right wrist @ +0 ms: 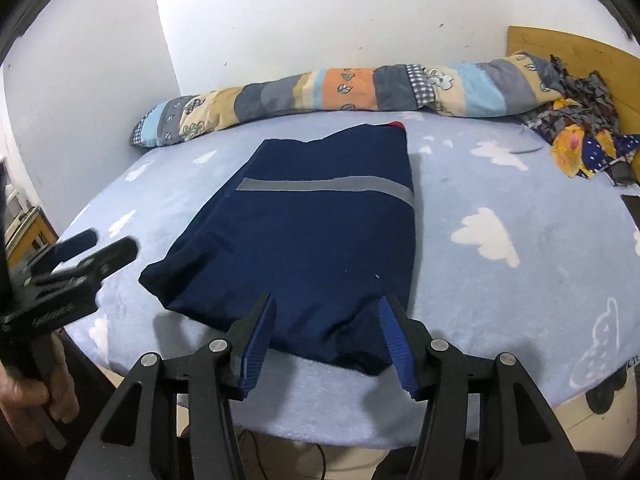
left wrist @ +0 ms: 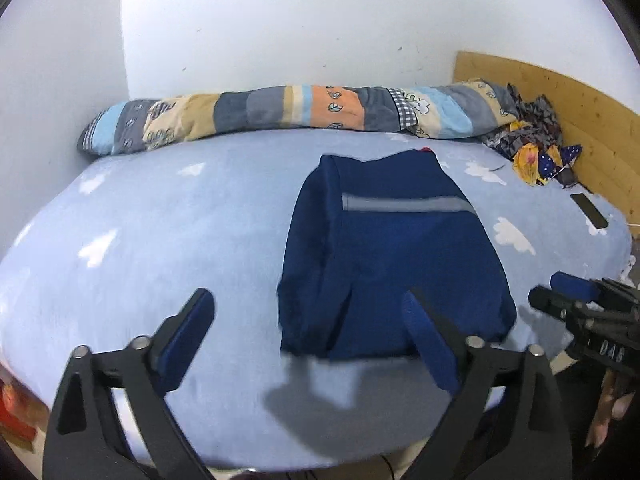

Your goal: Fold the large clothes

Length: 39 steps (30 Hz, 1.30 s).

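Left wrist view: folded navy-blue garment with a grey reflective stripe [left wrist: 396,248] lies flat mid-bed on the pale blue cloud-print sheet [left wrist: 160,220]. Left gripper [left wrist: 308,300] gapes wide, empty (above the near hem). Right gripper [right wrist: 326,300] stands half-open over the hem, gripping nothing.

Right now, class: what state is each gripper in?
Left gripper: open, holding nothing.
Right gripper: open above the navy garment, gripping nothing.
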Each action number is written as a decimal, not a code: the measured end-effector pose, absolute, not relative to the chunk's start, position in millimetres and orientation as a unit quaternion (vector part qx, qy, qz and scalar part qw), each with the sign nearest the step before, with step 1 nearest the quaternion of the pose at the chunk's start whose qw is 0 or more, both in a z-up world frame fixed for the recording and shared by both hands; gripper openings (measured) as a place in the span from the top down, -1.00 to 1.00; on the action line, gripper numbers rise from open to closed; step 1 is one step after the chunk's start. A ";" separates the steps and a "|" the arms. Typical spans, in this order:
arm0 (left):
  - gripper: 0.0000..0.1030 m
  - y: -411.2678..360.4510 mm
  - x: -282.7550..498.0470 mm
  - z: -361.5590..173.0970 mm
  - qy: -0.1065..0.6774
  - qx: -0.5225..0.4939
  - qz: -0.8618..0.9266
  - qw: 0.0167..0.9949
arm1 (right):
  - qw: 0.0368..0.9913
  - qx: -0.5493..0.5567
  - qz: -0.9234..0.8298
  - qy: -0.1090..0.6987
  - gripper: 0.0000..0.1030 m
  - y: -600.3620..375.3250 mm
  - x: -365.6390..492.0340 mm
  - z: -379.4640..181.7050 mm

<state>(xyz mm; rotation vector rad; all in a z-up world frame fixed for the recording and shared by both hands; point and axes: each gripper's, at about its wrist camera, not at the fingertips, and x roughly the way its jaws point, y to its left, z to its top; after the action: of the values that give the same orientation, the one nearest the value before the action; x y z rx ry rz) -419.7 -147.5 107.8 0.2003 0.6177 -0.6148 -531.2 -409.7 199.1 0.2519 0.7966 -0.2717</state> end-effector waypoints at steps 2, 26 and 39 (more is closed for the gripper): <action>-0.87 -141.3 -422.2 106.5 0.318 0.077 -0.298 0.897 | 0.900 0.126 -0.137 0.393 -0.10 -404.9 -541.7 195.3; -1.00 -171.9 -467.9 133.0 0.307 0.188 -0.265 0.895 | 0.931 0.042 -0.209 0.297 -0.99 -362.9 -604.3 240.5; -1.00 -166.8 -445.5 112.2 0.367 0.181 -0.235 0.882 | 0.928 0.015 -0.194 0.317 -0.99 -350.1 -581.4 224.2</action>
<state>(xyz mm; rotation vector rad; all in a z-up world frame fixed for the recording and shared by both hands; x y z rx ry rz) -445.5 -166.8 112.2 0.3767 0.7638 -0.4900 -581.4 -350.1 224.2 0.0316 0.6498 -0.3969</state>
